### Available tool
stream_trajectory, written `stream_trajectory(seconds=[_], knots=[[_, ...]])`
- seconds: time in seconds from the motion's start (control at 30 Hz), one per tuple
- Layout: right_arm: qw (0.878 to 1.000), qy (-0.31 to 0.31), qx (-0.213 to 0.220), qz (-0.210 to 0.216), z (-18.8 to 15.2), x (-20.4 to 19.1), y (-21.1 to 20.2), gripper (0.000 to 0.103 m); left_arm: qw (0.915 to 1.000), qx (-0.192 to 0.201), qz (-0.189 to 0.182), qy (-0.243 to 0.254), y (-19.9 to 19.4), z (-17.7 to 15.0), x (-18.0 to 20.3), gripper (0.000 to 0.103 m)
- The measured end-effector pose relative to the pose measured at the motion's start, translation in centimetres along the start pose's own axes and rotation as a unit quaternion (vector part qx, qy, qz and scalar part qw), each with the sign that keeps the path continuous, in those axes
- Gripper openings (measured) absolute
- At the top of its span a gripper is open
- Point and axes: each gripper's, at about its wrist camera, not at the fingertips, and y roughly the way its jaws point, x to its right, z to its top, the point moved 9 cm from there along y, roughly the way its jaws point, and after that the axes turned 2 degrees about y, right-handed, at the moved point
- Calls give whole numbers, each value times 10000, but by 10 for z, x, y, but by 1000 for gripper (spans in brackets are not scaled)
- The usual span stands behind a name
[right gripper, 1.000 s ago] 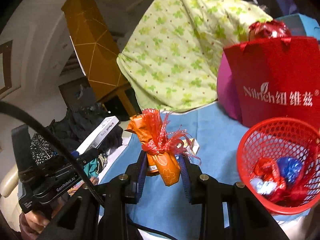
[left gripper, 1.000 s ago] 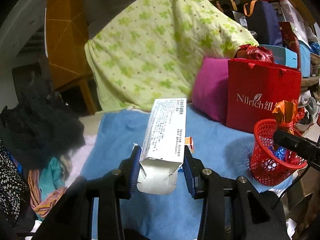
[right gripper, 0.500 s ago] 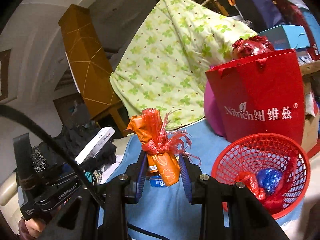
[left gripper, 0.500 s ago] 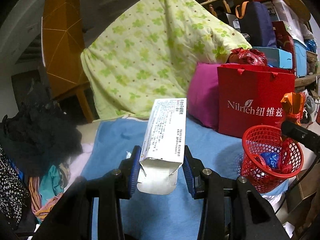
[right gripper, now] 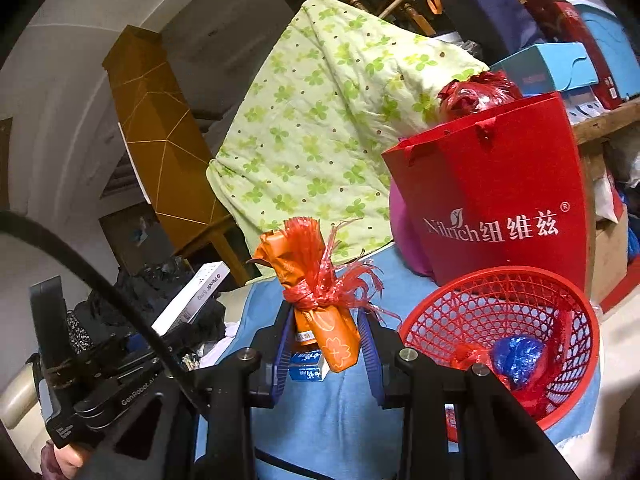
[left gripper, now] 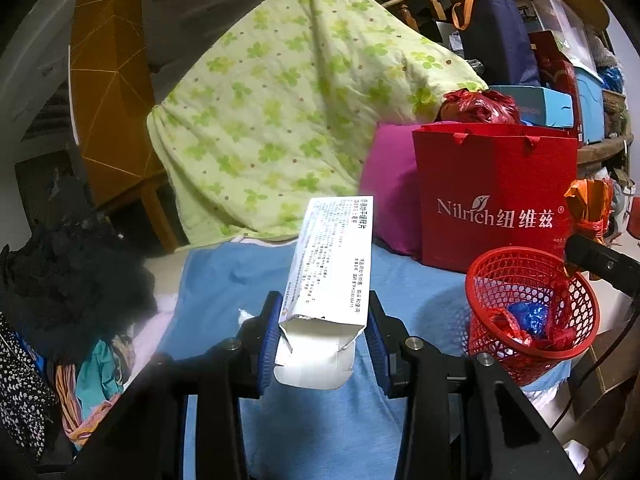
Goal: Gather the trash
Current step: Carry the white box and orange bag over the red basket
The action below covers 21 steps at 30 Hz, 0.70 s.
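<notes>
My left gripper [left gripper: 322,320] is shut on a white cardboard box [left gripper: 334,264] with printed text, torn open at its near end, held above the blue cloth [left gripper: 320,420]. My right gripper [right gripper: 326,344] is shut on an orange wrapper [right gripper: 320,304] tied with red plastic strips. It also shows in the left wrist view [left gripper: 588,208], above the basket. A red mesh basket [left gripper: 532,312] sits at the cloth's right edge with red and blue crumpled wrappers inside; in the right wrist view [right gripper: 504,308] it is just right of my gripper. A small blue-and-white packet [right gripper: 308,368] lies below the orange wrapper.
A red Nilrich paper bag [left gripper: 496,196] and a magenta cushion [left gripper: 392,192] stand behind the basket. A green flowered quilt [left gripper: 288,112] rises at the back. Dark clothes [left gripper: 68,280] pile at the left. Boxes and bags [left gripper: 540,60] are stacked at the right.
Both grippers have lifted and drawn back with their loads still held. The basket now sits lower in both views. The orange wrapper has moved over the basket's far rim.
</notes>
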Motion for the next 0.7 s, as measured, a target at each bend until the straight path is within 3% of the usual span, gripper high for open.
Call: stream_trajectory(seconds=[0.7], knots=[[9990,378,171,-164,7,42,-19,34,9994,45,-158,296,-3,10,39,42]])
